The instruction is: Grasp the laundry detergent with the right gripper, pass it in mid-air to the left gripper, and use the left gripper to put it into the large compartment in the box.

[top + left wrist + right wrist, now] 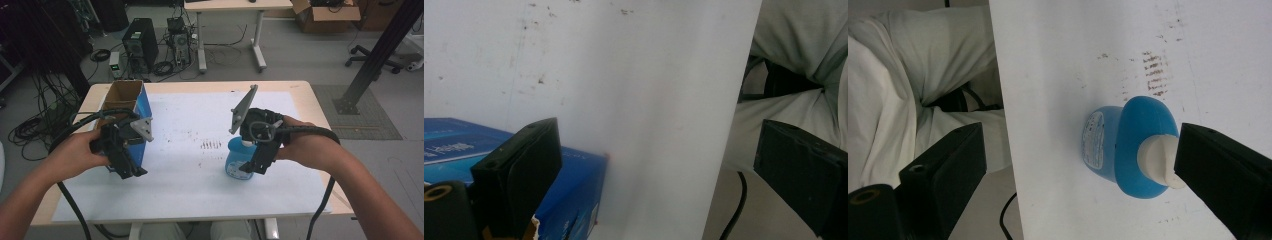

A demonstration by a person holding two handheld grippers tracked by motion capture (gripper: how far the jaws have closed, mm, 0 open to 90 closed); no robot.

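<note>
1. Surface (pixel 300 95): pale wood, covered by a white sheet (pixel 190 190) with dark smudges (pixel 211 145) near its middle.
2. Room: grey floor, a computer tower (pixel 140 42) and tangled cables at 11 o'clock, a second desk (pixel 230 30) at 12, a cardboard carton (pixel 325 15) and an office chair (pixel 375 57) at 1 to 2 o'clock.
3. Box (pixel 134 107): blue, open-topped, at 9 o'clock on the sheet; its print is too blurred to read.
4. Bottle (pixel 1140 145): blue with a white cap, upright at 4 o'clock from the smudges; its label is too small to read.
5. Left gripper (pixel 131 170): jaws released, spread wide just beside the box, holding nothing.
6. Right gripper (pixel 252 167): jaws released, spread above the bottle, one jaw just beside the cap.
</note>
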